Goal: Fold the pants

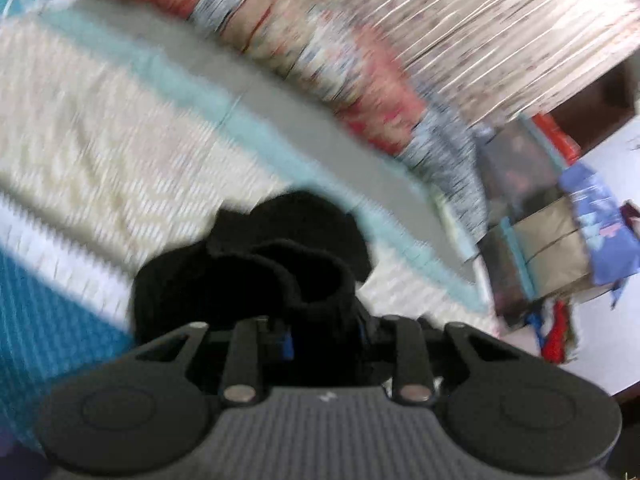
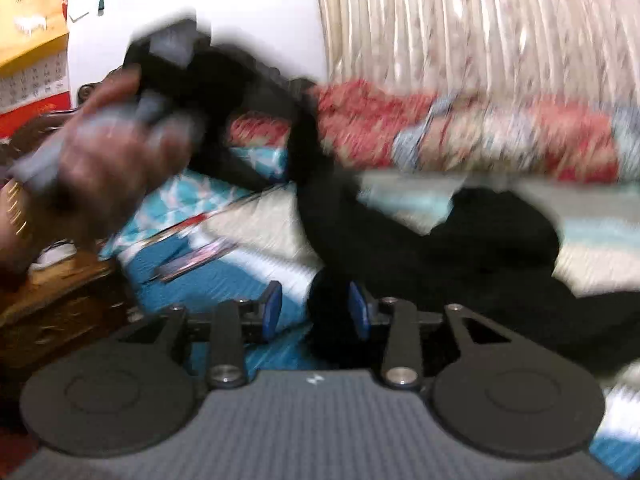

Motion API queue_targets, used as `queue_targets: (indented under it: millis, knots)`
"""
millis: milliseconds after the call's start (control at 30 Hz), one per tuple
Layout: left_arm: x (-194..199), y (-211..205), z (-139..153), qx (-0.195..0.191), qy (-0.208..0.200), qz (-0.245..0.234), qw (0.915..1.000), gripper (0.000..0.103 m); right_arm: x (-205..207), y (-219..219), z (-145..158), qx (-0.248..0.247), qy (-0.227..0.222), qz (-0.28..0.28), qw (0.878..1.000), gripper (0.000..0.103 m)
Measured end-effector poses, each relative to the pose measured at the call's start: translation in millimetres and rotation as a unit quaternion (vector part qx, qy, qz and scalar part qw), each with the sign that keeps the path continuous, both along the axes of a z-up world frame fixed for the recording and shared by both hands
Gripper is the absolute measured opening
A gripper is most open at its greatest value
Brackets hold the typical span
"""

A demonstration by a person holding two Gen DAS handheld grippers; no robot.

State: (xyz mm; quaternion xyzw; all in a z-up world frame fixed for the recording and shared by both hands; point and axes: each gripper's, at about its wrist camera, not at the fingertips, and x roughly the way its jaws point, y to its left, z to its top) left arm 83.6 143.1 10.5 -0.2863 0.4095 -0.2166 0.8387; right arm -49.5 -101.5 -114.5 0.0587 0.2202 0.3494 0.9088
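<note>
gripping a bunched cuff of the black pants (image 1: pixel 256 276), the left gripper (image 1: pixel 320 340) has its jaws pinched close on the cloth. nearby the right gripper (image 2: pixel 314 312) stands partly apart, cloth against one pad only. beyond, the pants trail crumpled over the bedspread (image 2: pixel 256 220) toward the quilt (image 2: pixel 480 140); judging by this, folding has barely begun.

Along the bed's far edge, a red floral quilt (image 2: pixel 460 136); behind, a pleated curtain (image 2: pixel 480 24). Beyond the left edge, seemingly a wall calendar (image 2: pixel 32 40), wooden nightstand (image 2: pixel 52 304).
</note>
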Motion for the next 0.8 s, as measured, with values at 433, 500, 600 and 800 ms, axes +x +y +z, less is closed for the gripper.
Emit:
queue_targets:
  millis: [433,500,600,800]
  knots:
    - [-34.9,19.2,75.2,-0.036,-0.102,0.018,0.9939,0.023,198.2,-20.3,-15.3,-0.049,0.035,-0.281,0.958,0.011]
    - [-26.1,27.5,58.2,-0.06,-0.081,0.02,0.9947,0.015,216.5,-68.6,19.3,-0.03,-0.008,-0.348,0.937,0.003]
    - [-4.9,28.2,22.6,-0.083,-0.055,0.023,0.9947,0.016,212.9,-106.2,81.6,-0.02,-0.098,-0.399,0.911,0.006]
    - [25.2,10.0,-42.1,0.0,0.008,0.05,0.9987,0.015,184.0,-88.0,45.6,-0.074,0.069,-0.273,0.957,0.055]
